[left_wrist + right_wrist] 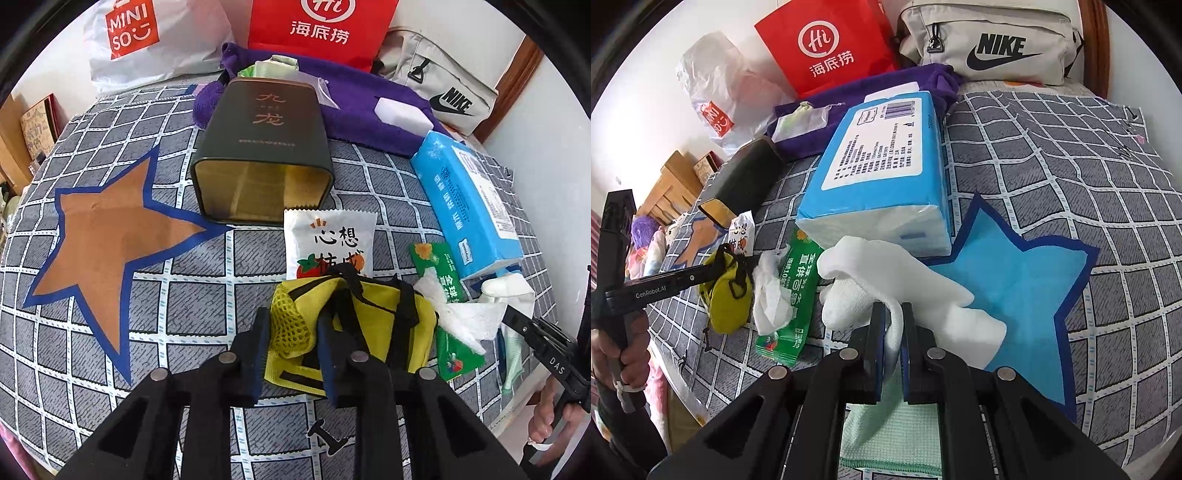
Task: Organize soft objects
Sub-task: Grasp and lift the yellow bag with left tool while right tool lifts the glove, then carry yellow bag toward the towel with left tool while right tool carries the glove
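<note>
Early stage on the bed (1071, 155): left hand-held gripper (291, 332) pinching yellow mesh pouch (376, 314), right hand-held gripper (894, 314) pressed on white sock (923, 291); tissue pack (882, 166), wet-wipe sachet (798, 295) unsorted; tin's (258, 155) empty interior visible only from left wrist.

Bright, even daylight; sharp centre (fisheye-warped edges).

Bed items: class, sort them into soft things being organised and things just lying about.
In the job: yellow fabric pouch with black straps, white cotton sock, pale green woven cloth.
Lying about: dark rectangular tin, red paper bag, blue tissue pack.
</note>
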Tool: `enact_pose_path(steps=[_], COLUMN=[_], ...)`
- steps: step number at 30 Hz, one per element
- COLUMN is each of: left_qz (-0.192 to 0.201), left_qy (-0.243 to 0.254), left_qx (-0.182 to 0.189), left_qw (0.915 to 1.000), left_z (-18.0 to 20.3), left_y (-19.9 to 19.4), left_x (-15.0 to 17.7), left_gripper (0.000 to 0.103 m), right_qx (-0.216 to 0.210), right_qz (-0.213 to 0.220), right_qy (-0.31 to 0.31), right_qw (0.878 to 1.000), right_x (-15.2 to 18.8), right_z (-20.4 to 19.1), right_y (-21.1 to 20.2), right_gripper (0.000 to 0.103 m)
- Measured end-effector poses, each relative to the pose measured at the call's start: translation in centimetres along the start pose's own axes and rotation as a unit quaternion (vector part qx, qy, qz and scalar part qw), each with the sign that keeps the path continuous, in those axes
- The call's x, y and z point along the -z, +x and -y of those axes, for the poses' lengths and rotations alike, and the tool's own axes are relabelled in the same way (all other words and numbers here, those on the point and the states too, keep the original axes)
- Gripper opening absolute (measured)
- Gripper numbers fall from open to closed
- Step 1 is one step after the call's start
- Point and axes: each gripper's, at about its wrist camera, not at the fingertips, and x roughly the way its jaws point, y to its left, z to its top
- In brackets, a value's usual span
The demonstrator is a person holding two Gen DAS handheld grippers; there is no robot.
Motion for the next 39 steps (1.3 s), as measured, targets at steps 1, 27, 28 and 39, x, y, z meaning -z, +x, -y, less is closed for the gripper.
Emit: enact_pose_path(steps=[1, 27, 28, 39], left_qz=[0.002, 0.089, 0.091, 0.124], left_qy=[0.001, -0.009, -0.01, -0.035], left_qx=[0.001, -0.007, -0.008, -0.014], left_qw=[1.0, 0.9959, 0.9957, 0.9916], left_z=[-0.1, -0.5, -0.5, -1.0], left_y=[-0.3, -9.5, -9.7, -12.3], left_x=[0.0, -1.3, -1.4, -4.0], left_gripper=[0.02, 0.02, 0.02, 0.02], right_qx=[0.002, -0.01, -0.011, -0.03], right_qz=[0.002, 0.102, 0.105, 0.128], right_qy=[-0.003, -0.03, -0.031, -0.025], right_qw=[1.0, 0.994, 0.994, 0.991], right_x=[0.0, -2.8, -3.1, -7.3], right_z=[-0.1, -2.4, -2.6, -3.6], right_y=[-0.1, -8.8, -9.1, -11.0], right_gripper=[0.007, 0.004, 0.004, 0.004])
